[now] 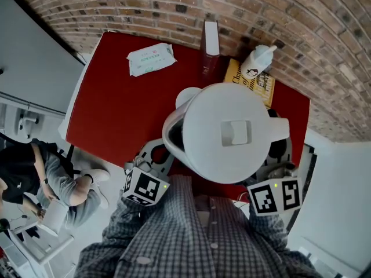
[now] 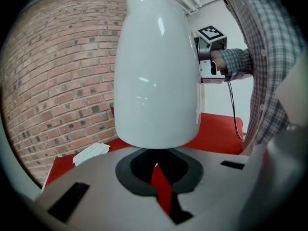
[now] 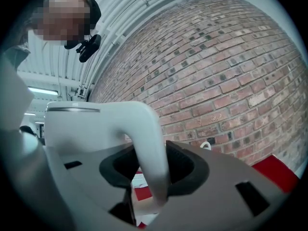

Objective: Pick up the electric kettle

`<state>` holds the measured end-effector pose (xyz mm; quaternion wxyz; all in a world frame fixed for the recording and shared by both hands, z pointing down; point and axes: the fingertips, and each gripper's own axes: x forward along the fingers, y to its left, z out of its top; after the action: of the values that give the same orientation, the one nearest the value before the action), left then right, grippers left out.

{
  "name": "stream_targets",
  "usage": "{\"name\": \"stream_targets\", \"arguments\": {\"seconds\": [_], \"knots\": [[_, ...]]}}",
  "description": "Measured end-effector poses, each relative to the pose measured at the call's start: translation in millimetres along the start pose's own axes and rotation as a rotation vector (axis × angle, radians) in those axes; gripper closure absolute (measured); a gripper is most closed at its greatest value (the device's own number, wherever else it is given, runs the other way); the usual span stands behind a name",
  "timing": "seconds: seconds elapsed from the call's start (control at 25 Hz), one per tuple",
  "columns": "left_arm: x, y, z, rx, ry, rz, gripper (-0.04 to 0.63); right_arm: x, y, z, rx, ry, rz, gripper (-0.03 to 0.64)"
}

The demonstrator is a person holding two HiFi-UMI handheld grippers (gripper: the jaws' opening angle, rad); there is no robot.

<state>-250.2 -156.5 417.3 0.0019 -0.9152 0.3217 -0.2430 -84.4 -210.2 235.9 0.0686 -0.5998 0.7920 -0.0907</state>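
Observation:
The white electric kettle [image 1: 232,132] hangs in the air above the red table [image 1: 116,109], close under the head camera, lid up. My right gripper [image 1: 279,155] is shut on the kettle's curved handle [image 3: 147,148], which runs down between its dark pads. My left gripper [image 1: 155,155] sits at the kettle's left side, low by its base. In the left gripper view the kettle body [image 2: 156,71] stands just beyond the left gripper [image 2: 161,177]. Its jaws are nearly together with only a thin red strip of table between them and hold nothing.
A wipes pack [image 1: 151,58] lies at the table's back left. A dark red book [image 1: 210,45], a yellow book [image 1: 264,86] and a white bottle [image 1: 258,59] stand along the brick wall [image 1: 174,4]. A seated person [image 1: 58,184] is on the floor side, left.

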Motion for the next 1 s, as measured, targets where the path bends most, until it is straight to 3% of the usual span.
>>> {"name": "stream_targets", "arguments": {"seconds": [1.0], "knots": [[-3.4, -12.6, 1.7, 0.024, 0.006, 0.001, 0.595, -17.2, 0.8, 4.2, -0.021, -0.012, 0.014, 0.460]]}}
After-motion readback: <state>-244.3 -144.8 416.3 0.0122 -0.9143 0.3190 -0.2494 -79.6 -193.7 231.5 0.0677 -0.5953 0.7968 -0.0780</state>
